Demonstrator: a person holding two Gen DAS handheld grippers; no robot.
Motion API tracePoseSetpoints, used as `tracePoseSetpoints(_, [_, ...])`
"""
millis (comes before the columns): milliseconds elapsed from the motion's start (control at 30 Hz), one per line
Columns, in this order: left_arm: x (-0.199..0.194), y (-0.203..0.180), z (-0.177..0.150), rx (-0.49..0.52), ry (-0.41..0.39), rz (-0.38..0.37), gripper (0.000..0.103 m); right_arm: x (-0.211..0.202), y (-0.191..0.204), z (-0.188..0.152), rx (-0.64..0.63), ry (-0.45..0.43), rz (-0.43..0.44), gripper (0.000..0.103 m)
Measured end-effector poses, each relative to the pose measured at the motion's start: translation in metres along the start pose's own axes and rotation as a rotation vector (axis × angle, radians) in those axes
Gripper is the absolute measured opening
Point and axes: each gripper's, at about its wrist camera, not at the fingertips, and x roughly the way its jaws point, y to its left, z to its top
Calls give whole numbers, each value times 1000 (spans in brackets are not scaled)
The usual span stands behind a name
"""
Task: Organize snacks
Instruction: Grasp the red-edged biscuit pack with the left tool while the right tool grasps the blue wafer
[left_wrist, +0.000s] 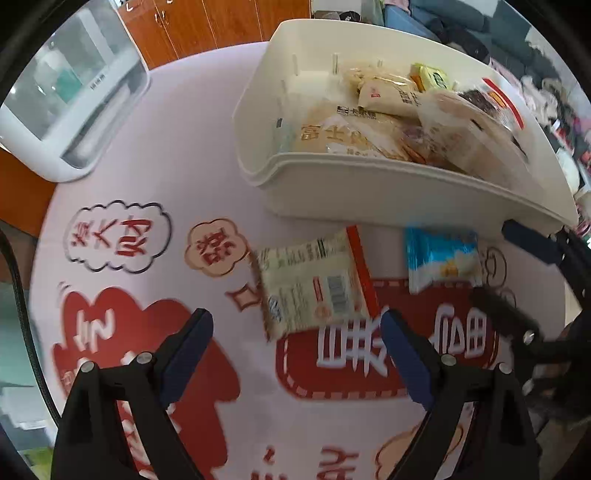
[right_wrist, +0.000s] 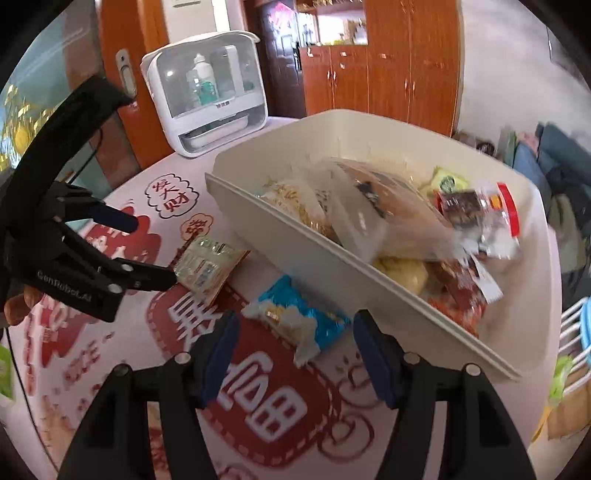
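A white bin (left_wrist: 369, 195) (right_wrist: 332, 266) holds several snack packets on the pink printed tablecloth. Two packets lie on the cloth in front of it: a pale yellow packet with a red edge (left_wrist: 314, 280) (right_wrist: 207, 269) and a blue and white packet (left_wrist: 441, 258) (right_wrist: 295, 317). My left gripper (left_wrist: 295, 332) is open and empty, just short of the yellow packet. My right gripper (right_wrist: 291, 339) is open and empty, its fingers either side of the near end of the blue packet. The left gripper also shows in the right wrist view (right_wrist: 155, 251), and the right gripper in the left wrist view (left_wrist: 509, 266).
A white appliance with a clear hood (left_wrist: 70, 92) (right_wrist: 210, 92) stands at the far side of the table. Wooden cabinets (right_wrist: 376, 62) are behind. A white wire rack (right_wrist: 572, 332) is at the right edge.
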Motion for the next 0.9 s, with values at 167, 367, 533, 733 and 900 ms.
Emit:
tracePoseSetpoints(167, [27,9,12,-55,-1,-64,92,24,10,-1,-50,0,-11,65])
tracePoseSetpoints(367, [49,12,19,-93,17,-113,92,48,21,0,-76,45,-21,65])
tracePoseSetpoints(533, [56,14,20,-117,10,-107,91,63,22,3,-76,107,-13,64])
tracePoseSetpoints(733, [45,16,7,-155,-6,-46,41,62,23,6,-72,105,28,64])
tracePoseSetpoints(900, [36,7,-16,-173,-10,-78,38,60,24,8,-87,88,60,55])
